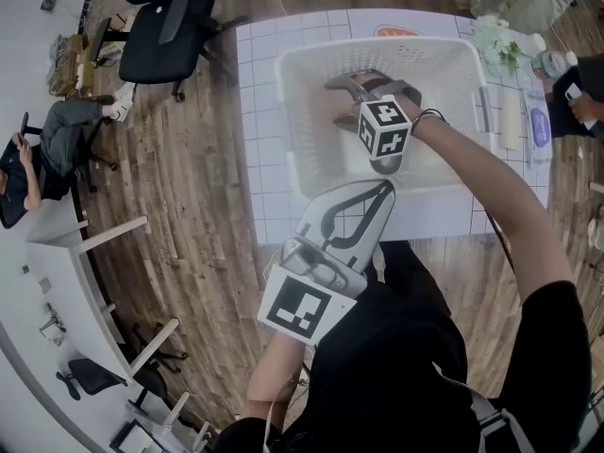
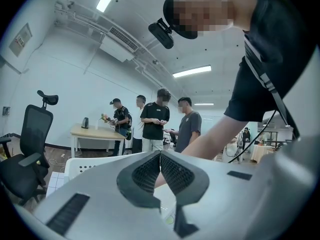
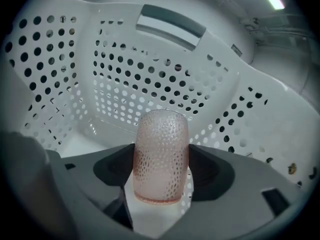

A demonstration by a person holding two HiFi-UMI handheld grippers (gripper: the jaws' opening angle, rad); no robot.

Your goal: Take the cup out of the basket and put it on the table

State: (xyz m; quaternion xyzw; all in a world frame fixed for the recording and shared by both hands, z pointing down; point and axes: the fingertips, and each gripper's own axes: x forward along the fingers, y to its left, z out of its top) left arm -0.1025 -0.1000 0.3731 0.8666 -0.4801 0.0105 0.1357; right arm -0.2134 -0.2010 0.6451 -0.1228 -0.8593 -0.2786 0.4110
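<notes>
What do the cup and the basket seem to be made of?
The cup: translucent pinkish glass or hard plastic, I cannot tell which; its wall is dimpled all over and lets light through. The basket: probably moulded white plastic, smooth and matte; thin curved walls with rows of round holes and a handle slot.

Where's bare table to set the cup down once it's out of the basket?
Table strip left of the basket is bare; the near strip in front too, though the left gripper hangs there. Right of the basket is crowded: flowers, small items.
</notes>
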